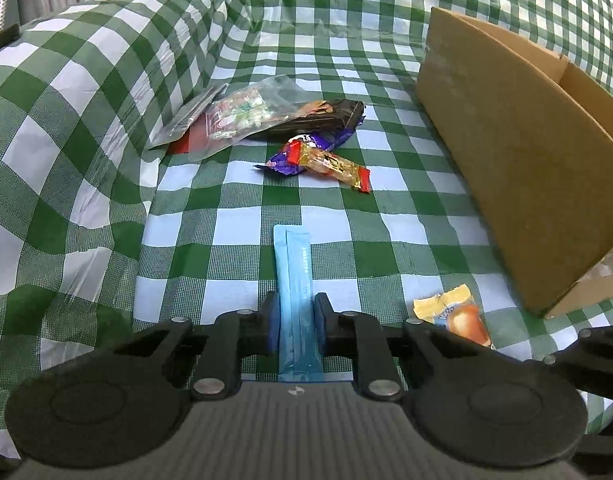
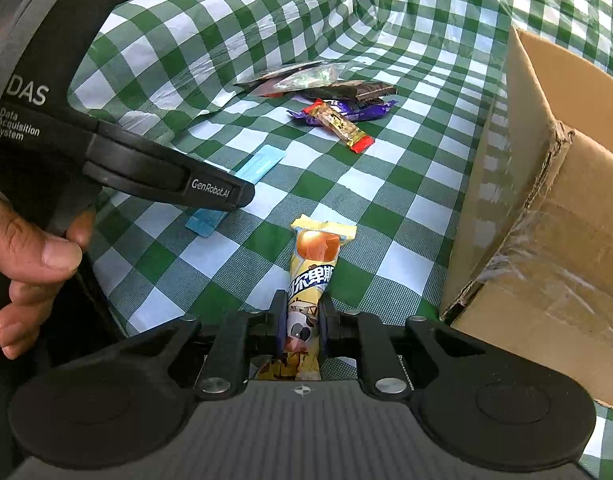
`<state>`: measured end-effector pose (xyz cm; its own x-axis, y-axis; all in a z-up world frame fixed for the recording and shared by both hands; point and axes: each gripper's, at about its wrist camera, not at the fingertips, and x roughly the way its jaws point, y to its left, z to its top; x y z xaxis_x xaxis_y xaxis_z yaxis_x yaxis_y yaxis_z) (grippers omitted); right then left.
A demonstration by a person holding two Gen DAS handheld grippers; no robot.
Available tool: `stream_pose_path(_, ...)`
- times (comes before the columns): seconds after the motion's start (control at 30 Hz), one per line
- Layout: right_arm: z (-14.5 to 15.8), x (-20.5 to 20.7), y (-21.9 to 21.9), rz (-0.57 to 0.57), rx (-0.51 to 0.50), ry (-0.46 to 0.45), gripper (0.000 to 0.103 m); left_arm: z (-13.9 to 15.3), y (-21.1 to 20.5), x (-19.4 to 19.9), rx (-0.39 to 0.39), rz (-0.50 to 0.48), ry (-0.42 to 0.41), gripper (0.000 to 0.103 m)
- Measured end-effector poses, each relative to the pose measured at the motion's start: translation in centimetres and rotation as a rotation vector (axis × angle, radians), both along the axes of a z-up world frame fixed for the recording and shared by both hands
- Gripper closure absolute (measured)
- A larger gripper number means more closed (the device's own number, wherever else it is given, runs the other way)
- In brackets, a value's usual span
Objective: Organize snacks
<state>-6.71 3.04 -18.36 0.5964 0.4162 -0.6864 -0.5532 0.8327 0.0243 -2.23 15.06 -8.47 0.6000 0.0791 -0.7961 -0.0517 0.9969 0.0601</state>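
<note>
A slim light-blue packet (image 1: 296,264) lies lengthwise on the green-checked cloth (image 1: 226,240). My left gripper (image 1: 297,300) is shut on its near half, with a pad against each long edge. In the right wrist view the same blue packet (image 2: 262,164) shows under the left gripper's fingers (image 2: 210,190), low over the cloth. My right gripper (image 2: 302,300) is shut on a yellow snack packet (image 2: 314,264) with a cartoon cow on it, whose far end rests on the cloth. That yellow packet (image 1: 458,316) also appears low right in the left wrist view.
An open cardboard box (image 1: 506,152) stands to the right, its taped corner (image 2: 546,220) close to my right gripper. Further back lie a purple wrapper (image 1: 326,144), a gold-and-red bar (image 1: 334,166), a dark chocolate bar (image 1: 318,120) and a clear bag (image 1: 242,116). A hand (image 2: 34,248) holds the left gripper.
</note>
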Motion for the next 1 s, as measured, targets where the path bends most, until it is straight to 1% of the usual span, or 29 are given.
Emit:
stream_pose_path(0.07,0.0,-0.3,0.0,-0.001,-0.008,-0.018,0.086,0.3,0.1,-0.2,-0.015,0.0,-0.008,0.085)
stream_pose_path(0.2,0.1,-0.8,-0.3,-0.005,-0.016,-0.05,0.086,1.5,-0.2,-1.0,-0.041,-0.023,-0.055,0.085)
stream_pose_path(0.33,0.6,-1.3,-0.9,-0.015,0.005,-0.089,0.087,2.5,-0.7,-1.7,-0.06,-0.054,-0.102,0.085)
stream_pose_path(0.43,2.1,-2.0,-1.3,0.023,0.03,-0.136,0.087,3.1,-0.8,-2.0,-0.082,-0.063,-0.131,0.085)
stream_pose_path(0.5,3.6,-2.2,-1.5,0.042,0.043,-0.166,0.087,3.5,-0.9,-2.1,-0.092,-0.067,-0.149,0.085)
stream_pose_path(0.6,6.2,-2.2,-2.6,0.039,0.074,-0.206,0.086,3.8,-0.8,-2.1,-0.104,-0.062,-0.165,0.085)
stream_pose_path(0.73,8.3,-2.4,-5.0,0.032,0.102,-0.247,0.086,4.1,-0.6,-2.1,-0.118,-0.054,-0.169,0.085)
stream_pose_path(0.8,8.3,-2.8,-6.4,0.025,0.12,-0.266,0.087,4.1,-0.6,-2.0,-0.119,-0.055,-0.171,0.085)
stream_pose_path(0.87,7.6,-3.4,-7.6,0.004,0.131,-0.291,0.087,4.0,-0.7,-2.0,-0.115,-0.058,-0.171,0.085)
stream_pose_path(0.93,6.9,-3.6,-8.3,-0.029,0.152,-0.276,0.087,3.9,-0.8,-2.0,-0.112,-0.06,-0.168,0.085)
stream_pose_path(1.0,7.2,-3.9,-8.5,-0.048,0.181,-0.295,0.087,3.9,-0.9,-1.9,-0.106,-0.068,-0.165,0.085)
